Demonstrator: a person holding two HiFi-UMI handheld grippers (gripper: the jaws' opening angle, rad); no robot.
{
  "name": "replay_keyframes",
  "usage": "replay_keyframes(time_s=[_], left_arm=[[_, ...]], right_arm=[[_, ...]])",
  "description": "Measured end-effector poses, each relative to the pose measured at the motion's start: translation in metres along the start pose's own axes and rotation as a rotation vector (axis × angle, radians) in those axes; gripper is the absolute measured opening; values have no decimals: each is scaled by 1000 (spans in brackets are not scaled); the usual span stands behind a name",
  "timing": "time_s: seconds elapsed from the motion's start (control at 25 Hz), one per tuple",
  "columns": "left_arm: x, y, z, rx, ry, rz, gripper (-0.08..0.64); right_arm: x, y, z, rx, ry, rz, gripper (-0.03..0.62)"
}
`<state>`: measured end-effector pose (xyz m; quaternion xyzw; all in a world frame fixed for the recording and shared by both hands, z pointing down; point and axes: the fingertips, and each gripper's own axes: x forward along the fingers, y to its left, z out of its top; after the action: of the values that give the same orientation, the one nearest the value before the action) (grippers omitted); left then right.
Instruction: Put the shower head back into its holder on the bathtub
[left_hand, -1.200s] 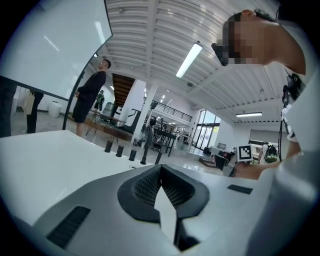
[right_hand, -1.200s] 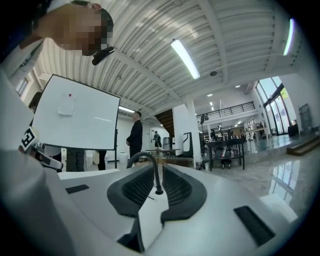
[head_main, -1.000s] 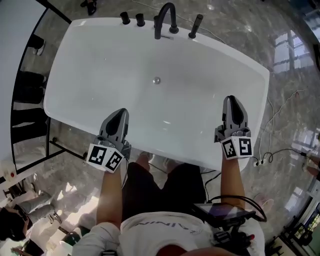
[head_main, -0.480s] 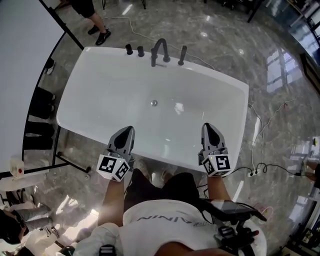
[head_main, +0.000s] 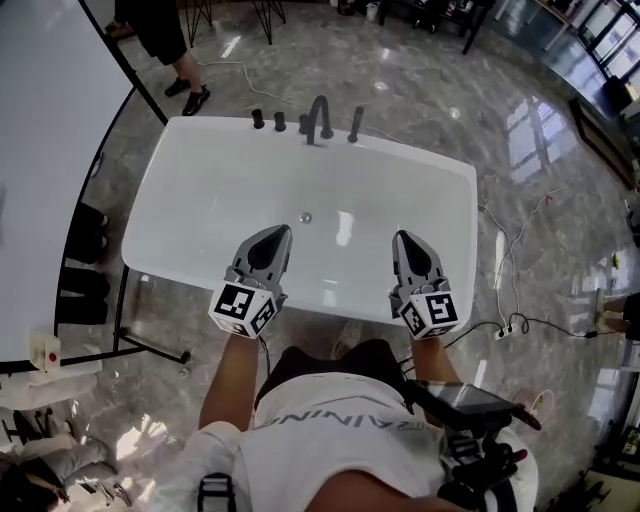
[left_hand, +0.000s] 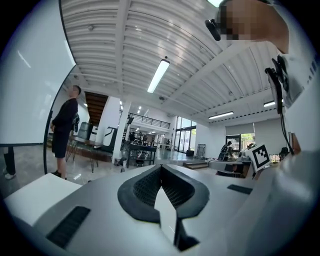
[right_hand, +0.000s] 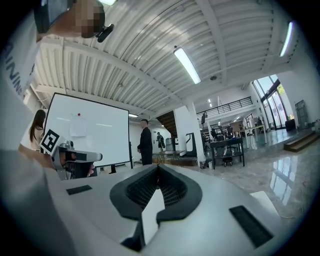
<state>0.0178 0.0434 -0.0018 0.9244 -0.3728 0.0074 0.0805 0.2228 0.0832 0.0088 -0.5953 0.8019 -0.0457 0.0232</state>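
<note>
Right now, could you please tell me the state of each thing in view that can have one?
left gripper: shut, empty.
right gripper: shut, empty.
bathtub: nothing lying in it.
shower head: docked upright on the far rim.
faucet: no water seen running.

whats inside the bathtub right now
Only the drain shows on the bare white floor of the bathtub. The left tool and right tool hang over its near side and cover the floor beneath them.
</note>
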Motion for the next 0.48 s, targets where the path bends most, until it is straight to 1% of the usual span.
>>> replay_keyframes(time_s=[0.12,0.16,0.28,0.48], left_arm=[[-22,1,10,44,-3,-32,17],[-29,3,13,47,-8,-40,17],[-53,4,19,24,-21,-64,17],[-82,-5,15,-18,-22,-99,17]], right_arm=[[-5,28,11,2,-20,-31,12],[-7,36,13,-4,-22,-39,12],[-13,61,18,-21,-13,-52,12],[-32,90,24,-24,2,-64,12]])
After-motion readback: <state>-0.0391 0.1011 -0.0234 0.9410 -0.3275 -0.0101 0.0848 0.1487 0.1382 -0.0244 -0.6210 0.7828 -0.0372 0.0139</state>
